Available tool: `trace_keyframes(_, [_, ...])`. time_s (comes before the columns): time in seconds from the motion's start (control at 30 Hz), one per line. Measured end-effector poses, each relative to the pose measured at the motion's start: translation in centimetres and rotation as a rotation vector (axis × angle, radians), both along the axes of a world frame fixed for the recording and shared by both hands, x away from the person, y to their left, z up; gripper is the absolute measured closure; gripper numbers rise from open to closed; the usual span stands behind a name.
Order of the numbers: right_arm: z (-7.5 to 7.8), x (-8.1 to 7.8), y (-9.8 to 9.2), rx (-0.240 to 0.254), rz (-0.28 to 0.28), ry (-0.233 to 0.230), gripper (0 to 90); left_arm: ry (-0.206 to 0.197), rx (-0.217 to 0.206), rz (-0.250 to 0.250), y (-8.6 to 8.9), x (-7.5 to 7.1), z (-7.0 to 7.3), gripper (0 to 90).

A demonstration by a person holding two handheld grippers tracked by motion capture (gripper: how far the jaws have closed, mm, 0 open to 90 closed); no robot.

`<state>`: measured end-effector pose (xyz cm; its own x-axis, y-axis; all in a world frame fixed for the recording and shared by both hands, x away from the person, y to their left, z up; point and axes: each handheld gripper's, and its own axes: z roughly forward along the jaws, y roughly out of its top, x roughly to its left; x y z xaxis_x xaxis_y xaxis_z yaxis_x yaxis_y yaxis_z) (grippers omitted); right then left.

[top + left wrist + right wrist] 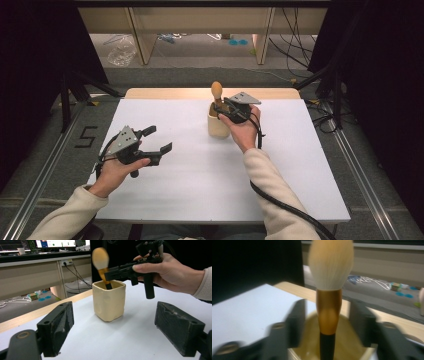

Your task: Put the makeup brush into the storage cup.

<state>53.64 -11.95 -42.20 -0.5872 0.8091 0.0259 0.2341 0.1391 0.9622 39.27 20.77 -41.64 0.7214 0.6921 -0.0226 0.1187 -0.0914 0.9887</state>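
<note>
- Right gripper: jaws spread either side of the makeup brush, not pressing it; brush stands in the cream cup.
- Left gripper, frame's lower left: jaws spread wide, empty, over the tabletop.

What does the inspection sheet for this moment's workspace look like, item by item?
Surface: white table top on a wooden table, bare apart from the cup.
Job's things: cream cup upright; makeup brush stands in it, bristles up.
Clutter: nothing seen on the table.
Grippers: right tool over the cup, jaws apart either side of the brush handle, pads not pressing. Left tool open, nothing between its jaws, apart from the cup.
Cables: black cable trails along the right sleeve.
Surroundings: dark curtains at both sides, wires and a plastic bag on the floor beyond.
</note>
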Motion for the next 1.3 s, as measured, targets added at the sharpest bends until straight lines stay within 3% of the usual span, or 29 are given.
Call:
trace_keyframes(0.07, [0.2,0.1,0.1,0.022,0.004,0.026,18.3,-0.001,0.000,-0.001,0.0,0.0,0.0,15.6])
trace_keyframes(0.1, [0.3,0.0,0.2,0.011,0.005,0.021,16.1,-0.001,0.001,-0.001,0.0,0.0,0.0,15.6])
trace_keyframes(0.13, [0.4,0.0,0.2,-0.031,-0.014,0.009,17.1,-0.001,0.001,0.000,0.0,0.0,0.0,15.6])
trace_keyframes(0.17, [0.4,0.0,0.2,-0.031,-0.040,-0.020,18.2,-0.001,0.003,0.000,0.1,0.0,0.0,15.6])
trace_keyframes(0.4, [0.9,-0.8,-0.4,0.012,-0.024,-0.027,16.3,-0.002,-0.002,0.006,0.3,0.0,0.1,15.5])
trace_keyframes(0.87, [2.7,-3.1,-2.2,0.011,0.012,-0.092,16.1,-0.008,-0.009,0.020,0.5,0.0,0.4,15.4])
trace_keyframes(0.9, [2.8,-3.4,-2.3,0.014,0.017,-0.080,16.1,-0.009,-0.011,0.020,0.5,0.0,0.4,15.4])
trace_keyframes(1.13, [3.2,-4.8,-3.7,-0.016,0.022,-0.117,15.9,-0.015,-0.007,0.025,0.8,0.0,0.5,15.4])
trace_keyframes(1.17, [3.2,-5.2,-3.9,-0.004,0.020,-0.096,15.9,-0.015,-0.009,0.026,0.8,0.0,0.5,15.4])
trace_keyframes(1.3, [3.2,-6.0,-5.0,0.004,0.010,-0.102,15.9,-0.023,-0.001,0.026,0.9,0.0,0.5,15.4])
